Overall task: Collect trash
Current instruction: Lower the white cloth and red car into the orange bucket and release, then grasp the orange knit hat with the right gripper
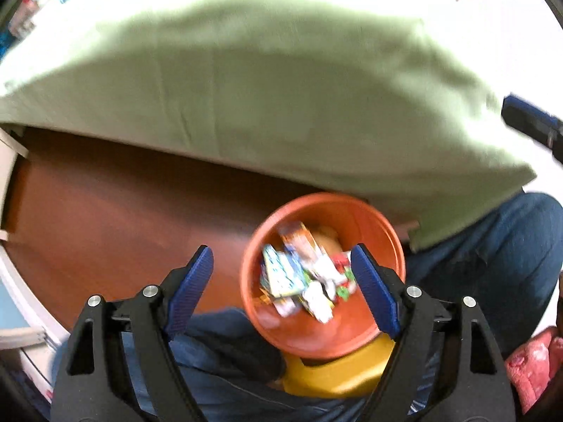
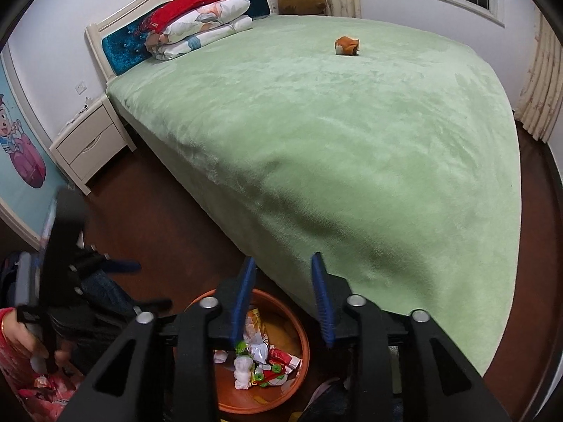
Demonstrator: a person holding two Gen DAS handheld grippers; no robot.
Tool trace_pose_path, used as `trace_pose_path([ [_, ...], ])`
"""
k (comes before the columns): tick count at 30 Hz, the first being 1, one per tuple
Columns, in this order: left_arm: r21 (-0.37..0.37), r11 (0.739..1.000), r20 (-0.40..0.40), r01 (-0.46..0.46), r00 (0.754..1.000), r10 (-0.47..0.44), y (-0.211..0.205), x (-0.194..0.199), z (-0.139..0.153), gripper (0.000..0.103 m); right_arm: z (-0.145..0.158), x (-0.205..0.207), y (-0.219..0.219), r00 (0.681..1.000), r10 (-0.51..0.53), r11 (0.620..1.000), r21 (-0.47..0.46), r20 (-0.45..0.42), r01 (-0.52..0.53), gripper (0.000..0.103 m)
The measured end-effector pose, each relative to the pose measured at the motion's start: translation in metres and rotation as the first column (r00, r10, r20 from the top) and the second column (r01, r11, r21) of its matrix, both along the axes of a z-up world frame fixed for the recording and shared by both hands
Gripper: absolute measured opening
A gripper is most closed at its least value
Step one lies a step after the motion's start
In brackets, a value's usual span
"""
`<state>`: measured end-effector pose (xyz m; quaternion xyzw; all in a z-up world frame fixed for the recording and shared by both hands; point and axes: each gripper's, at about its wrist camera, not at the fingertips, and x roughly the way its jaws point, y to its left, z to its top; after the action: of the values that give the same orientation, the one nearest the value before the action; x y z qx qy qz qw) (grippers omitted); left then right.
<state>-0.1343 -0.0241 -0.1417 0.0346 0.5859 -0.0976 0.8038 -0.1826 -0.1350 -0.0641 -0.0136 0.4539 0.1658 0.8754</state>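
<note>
— Where's she holding the two grippers?

— Both low, at the foot corner of the bed. The left gripper [image 1: 281,277] points almost straight down over the orange bin [image 1: 323,337], its blue pads spread wide with nothing between them. The right gripper [image 2: 284,302] is aimed out across the green blanket [image 2: 334,133], jaws parted by a moderate gap, also empty.

— And the trash?

— Most of it is in the bin: crumpled wrappers [image 1: 302,274] in a heap at the bottom. It's blurred from the left side, so I can't make out what each one is. One orange crumpled piece [image 2: 347,46] sits alone far out on the blanket, well apart from both grippers.

— Anything in the way?

— The bed's corner overhangs right beside the bin. Her jeans-clad legs [image 1: 492,263] crowd the floor around it, and something yellow [image 1: 337,376] sits under the bin's near edge. Pillows [image 2: 207,24] are stacked at the headboard, with a white nightstand [image 2: 93,140] beside it.
</note>
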Motion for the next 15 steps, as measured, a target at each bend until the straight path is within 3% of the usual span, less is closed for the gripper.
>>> trace_pose_path([
  [3, 0.014, 1.000, 0.074, -0.022, 0.997, 0.021, 0.003, 0.005, 0.018, 0.084, 0.005, 0.001, -0.001, 1.000, -0.008, 1.000, 0.003, 0.017, 0.008, 0.059],
  [12, 0.015, 0.993, 0.244, -0.113, 0.964, 0.106, 0.017, 0.037, 0.070, 0.086, 0.026, 0.019, -0.004, 0.996, -0.027, 1.000, 0.001, 0.079, 0.027, 0.076],
  [15, 0.011, 0.991, 0.270, -0.130, 0.955, 0.122, 0.019, 0.049, 0.082, 0.088, 0.039, 0.033, -0.002, 0.993, -0.031, 0.999, -0.008, 0.117, 0.032, 0.077],
])
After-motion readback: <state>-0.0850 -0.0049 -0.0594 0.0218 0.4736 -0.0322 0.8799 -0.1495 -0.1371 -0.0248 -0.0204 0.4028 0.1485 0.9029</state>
